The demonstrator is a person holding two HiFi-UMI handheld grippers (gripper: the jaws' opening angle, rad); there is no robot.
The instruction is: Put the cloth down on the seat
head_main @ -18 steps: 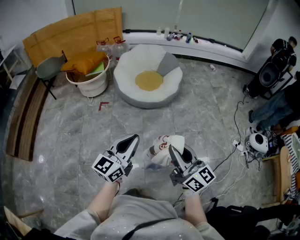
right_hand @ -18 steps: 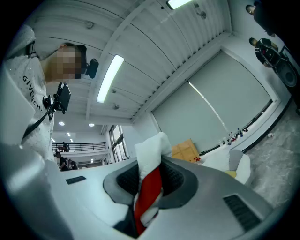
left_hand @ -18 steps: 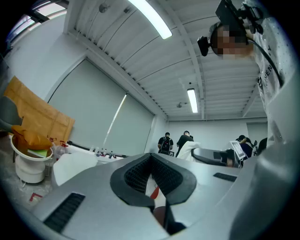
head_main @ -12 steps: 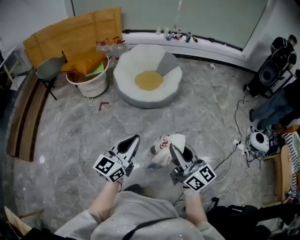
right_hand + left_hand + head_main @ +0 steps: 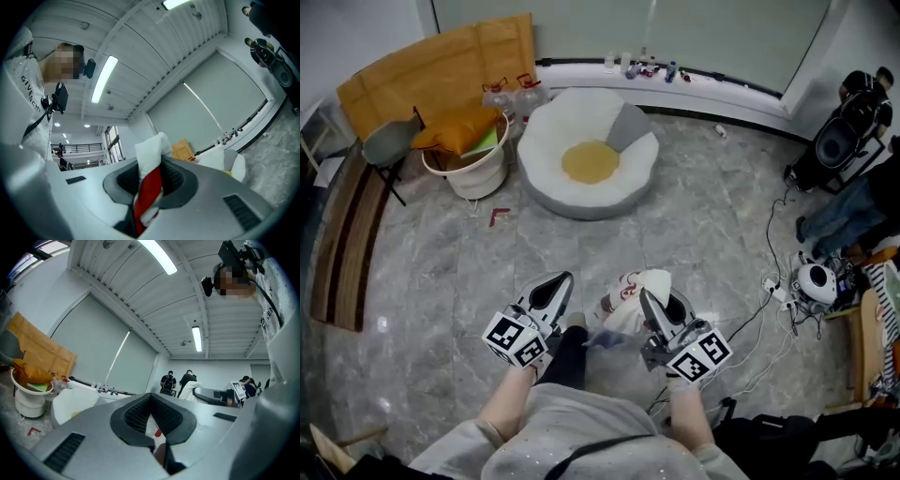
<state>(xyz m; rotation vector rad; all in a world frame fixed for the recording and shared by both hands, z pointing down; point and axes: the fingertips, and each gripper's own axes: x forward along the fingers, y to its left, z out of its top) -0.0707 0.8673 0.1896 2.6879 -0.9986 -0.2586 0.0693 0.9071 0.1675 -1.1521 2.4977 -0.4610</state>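
White-and-red crumpled cloth is clamped in our right gripper, left gripper closed empty; the round white seat at twelve o'clock awaits it.

white tub w/ orange cushion, cardboard behind.

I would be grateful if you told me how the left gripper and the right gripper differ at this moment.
The right gripper is clamped on the white and red cloth; the left gripper holds nothing. The right gripper's fingers are parted by cloth; the left gripper's fingers meet at the tips. Both point towards the white seat.
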